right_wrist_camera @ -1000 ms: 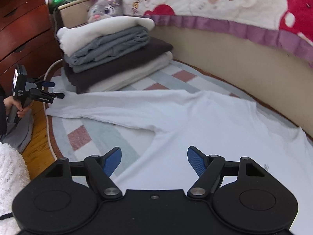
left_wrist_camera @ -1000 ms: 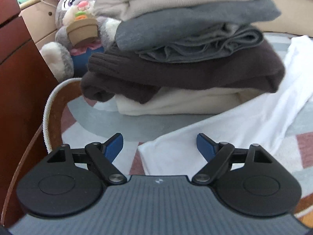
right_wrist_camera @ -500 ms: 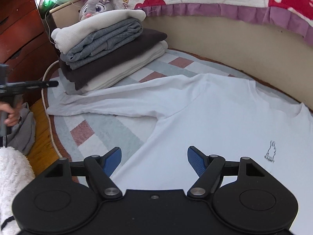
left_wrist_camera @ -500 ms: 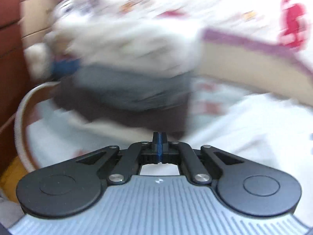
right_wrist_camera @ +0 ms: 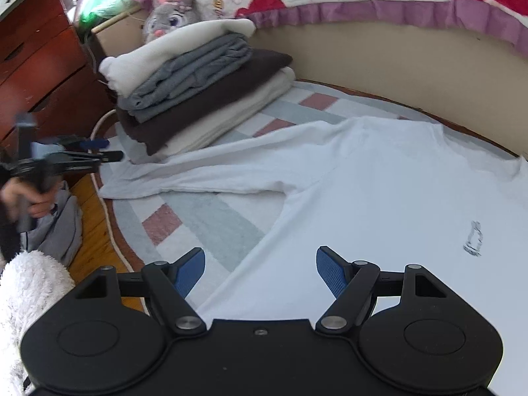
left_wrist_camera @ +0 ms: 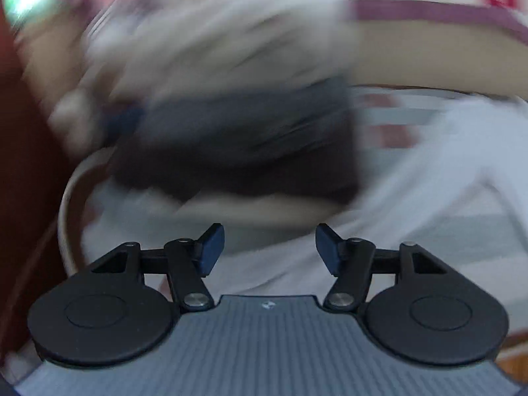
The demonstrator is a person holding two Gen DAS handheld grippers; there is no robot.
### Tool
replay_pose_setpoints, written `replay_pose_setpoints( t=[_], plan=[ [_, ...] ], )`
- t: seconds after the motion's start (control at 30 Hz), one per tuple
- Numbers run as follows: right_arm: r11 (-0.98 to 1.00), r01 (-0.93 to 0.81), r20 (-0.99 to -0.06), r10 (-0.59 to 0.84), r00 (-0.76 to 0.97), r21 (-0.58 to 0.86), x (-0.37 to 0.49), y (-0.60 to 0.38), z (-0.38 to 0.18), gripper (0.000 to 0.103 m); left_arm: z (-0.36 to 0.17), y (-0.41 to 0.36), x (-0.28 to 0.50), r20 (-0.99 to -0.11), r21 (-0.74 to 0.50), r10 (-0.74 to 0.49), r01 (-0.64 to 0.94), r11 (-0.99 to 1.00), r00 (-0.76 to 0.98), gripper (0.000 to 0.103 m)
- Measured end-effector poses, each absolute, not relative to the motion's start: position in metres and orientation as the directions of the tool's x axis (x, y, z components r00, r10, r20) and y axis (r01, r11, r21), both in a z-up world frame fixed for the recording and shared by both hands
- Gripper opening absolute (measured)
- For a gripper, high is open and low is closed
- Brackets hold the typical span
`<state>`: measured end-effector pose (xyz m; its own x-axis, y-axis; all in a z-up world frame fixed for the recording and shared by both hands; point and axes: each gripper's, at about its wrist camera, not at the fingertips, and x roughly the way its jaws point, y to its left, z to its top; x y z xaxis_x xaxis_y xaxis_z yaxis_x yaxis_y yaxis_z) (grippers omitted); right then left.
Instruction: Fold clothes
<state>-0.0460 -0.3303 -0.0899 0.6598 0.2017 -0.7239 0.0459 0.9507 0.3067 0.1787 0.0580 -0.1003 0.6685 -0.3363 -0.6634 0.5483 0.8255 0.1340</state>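
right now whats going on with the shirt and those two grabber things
A person is about to fold a white shirt spread flat on a rug. Both grippers are open and hold nothing. The right gripper hovers over the shirt's lower edge. The left gripper is near the sleeve end, beside a stack of folded clothes; its own view is blurred. No fold has been made yet.

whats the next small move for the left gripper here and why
Probably bring the left gripper down onto the sleeve end of the white shirt and close on it. Its jaws stand open and empty, the sleeve lies stretched out flat toward the folded stack, and the right gripper hovers open over the shirt's body.
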Motion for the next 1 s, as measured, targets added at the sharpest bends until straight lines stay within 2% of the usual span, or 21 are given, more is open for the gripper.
replay_pose_setpoints(
  t=[0.07,0.13,0.23,0.4,0.47,0.53,0.57,0.67,0.73,0.83,0.87,0.97,1.0],
  plan=[
    [0.951,0.038,-0.726,0.209,0.656,0.307,-0.045,-0.328,-0.092,0.078,-0.115,0.082,0.202,-0.67,0.086,-0.286,0.455,0.886,0.685,0.061],
    [0.951,0.029,-0.727,0.215,0.652,0.308,-0.043,-0.326,-0.094,0.078,-0.127,0.101,0.217,-0.67,0.089,-0.211,0.359,0.929,0.712,0.061],
    [0.951,0.017,-0.73,0.226,0.645,0.309,-0.041,-0.322,-0.097,0.078,-0.137,0.117,0.232,-0.682,0.007,-0.261,0.364,0.931,0.683,0.061],
    [0.938,0.048,-0.744,0.24,0.623,0.343,-0.037,-0.325,-0.106,0.078,-0.154,0.127,0.227,-0.696,-0.165,-0.424,0.446,0.88,0.579,0.062],
    [0.932,0.064,-0.75,0.245,0.614,0.357,-0.036,-0.326,-0.109,0.078,-0.158,0.122,0.222,-0.694,-0.162,-0.435,0.465,0.871,0.574,0.069],
    [0.925,0.08,-0.756,0.251,0.604,0.371,-0.034,-0.328,-0.113,0.078,-0.161,0.115,0.216,-0.695,-0.135,-0.423,0.472,0.871,0.582,0.07],
    [0.922,0.088,-0.759,0.254,0.599,0.378,-0.033,-0.329,-0.115,0.078,-0.161,0.111,0.213,-0.696,-0.113,-0.407,0.47,0.875,0.591,0.067],
    [0.917,0.109,-0.767,0.251,0.591,0.384,-0.033,-0.33,-0.117,0.078,-0.151,0.1,0.205,-0.707,-0.121,-0.401,0.459,0.88,0.582,0.007],
    [0.919,0.115,-0.77,0.242,0.59,0.377,-0.035,-0.332,-0.115,0.078,-0.135,0.093,0.195,-0.714,-0.14,-0.399,0.441,0.886,0.576,0.006],
    [0.917,0.119,-0.762,0.239,0.601,0.381,-0.043,-0.337,-0.11,0.078,-0.098,0.074,0.157,-0.639,-0.109,-0.465,0.527,0.843,0.613,0.006],
    [0.906,0.107,-0.744,0.264,0.614,0.41,-0.047,-0.34,-0.108,0.078,-0.086,0.061,0.139,-0.633,-0.044,-0.459,0.563,0.825,0.623,0.007],
    [0.839,0.062,-0.678,0.391,0.622,0.541,-0.06,-0.348,-0.104,0.078,-0.051,0.023,0.081,-0.589,0.046,-0.51,0.656,0.753,0.627,0.007],
    [0.813,0.054,-0.657,0.427,0.622,0.579,-0.065,-0.35,-0.104,0.078,-0.038,0.015,0.065,-0.567,-0.008,-0.577,0.696,0.718,0.588,0.007]
  ],
)
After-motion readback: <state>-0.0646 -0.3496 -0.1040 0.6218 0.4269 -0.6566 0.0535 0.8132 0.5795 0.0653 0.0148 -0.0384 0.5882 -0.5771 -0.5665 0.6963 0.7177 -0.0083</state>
